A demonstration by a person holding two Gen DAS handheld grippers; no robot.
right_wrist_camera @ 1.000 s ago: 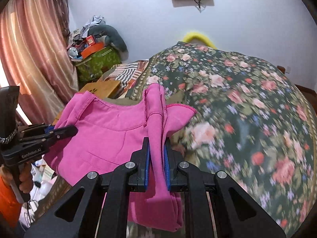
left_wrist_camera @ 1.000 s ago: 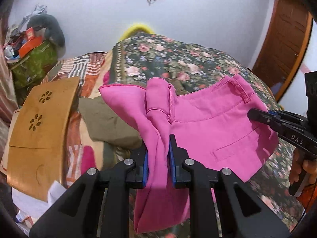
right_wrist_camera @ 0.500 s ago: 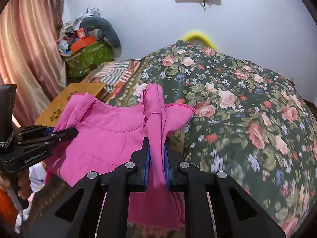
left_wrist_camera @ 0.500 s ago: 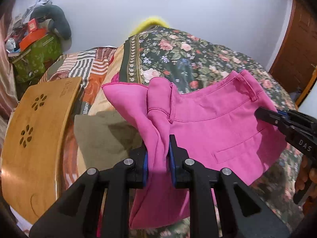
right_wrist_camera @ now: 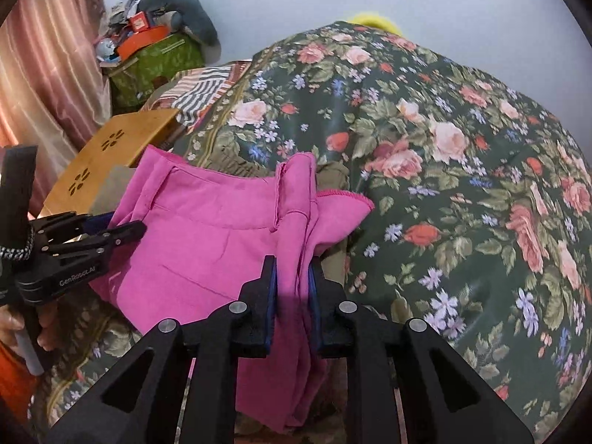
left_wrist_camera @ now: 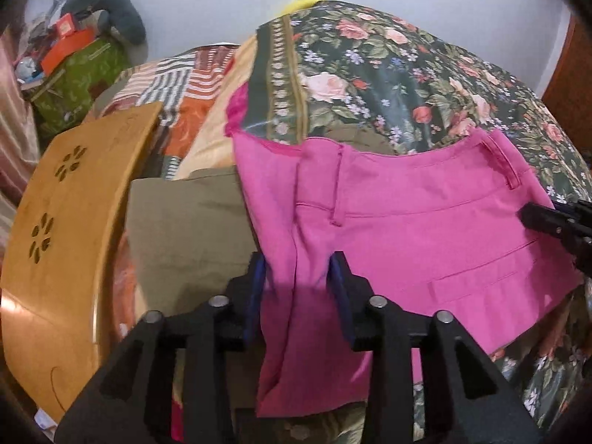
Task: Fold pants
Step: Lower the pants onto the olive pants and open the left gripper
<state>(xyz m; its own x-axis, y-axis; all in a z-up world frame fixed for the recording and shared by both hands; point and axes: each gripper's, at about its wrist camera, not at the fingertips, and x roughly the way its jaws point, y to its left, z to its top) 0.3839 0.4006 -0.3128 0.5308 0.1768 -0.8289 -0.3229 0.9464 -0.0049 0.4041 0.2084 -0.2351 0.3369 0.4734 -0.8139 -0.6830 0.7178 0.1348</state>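
Note:
The pink pants (left_wrist_camera: 425,236) hang stretched between my two grippers above the floral bedspread (left_wrist_camera: 388,70). My left gripper (left_wrist_camera: 298,277) holds one waistband corner; its jaws stand noticeably wider than before, with cloth still between the blue pads. My right gripper (right_wrist_camera: 292,281) is shut on the other waistband corner (right_wrist_camera: 292,199). The right gripper's tip shows in the left wrist view (left_wrist_camera: 555,222); the left gripper shows in the right wrist view (right_wrist_camera: 92,236). The pants (right_wrist_camera: 207,236) also show in the right wrist view, with the legs hanging folded below.
An olive garment (left_wrist_camera: 185,229) lies on the bed under the pants. A wooden lap table (left_wrist_camera: 63,229) sits at the left. A striped blanket (left_wrist_camera: 185,85), a green box with clutter (left_wrist_camera: 74,74) and a pink curtain (right_wrist_camera: 44,66) stand beyond.
Both grippers have moved forward and down over the bed with the pants. The left gripper's jaws have spread wider around the cloth. The right stays clamped.

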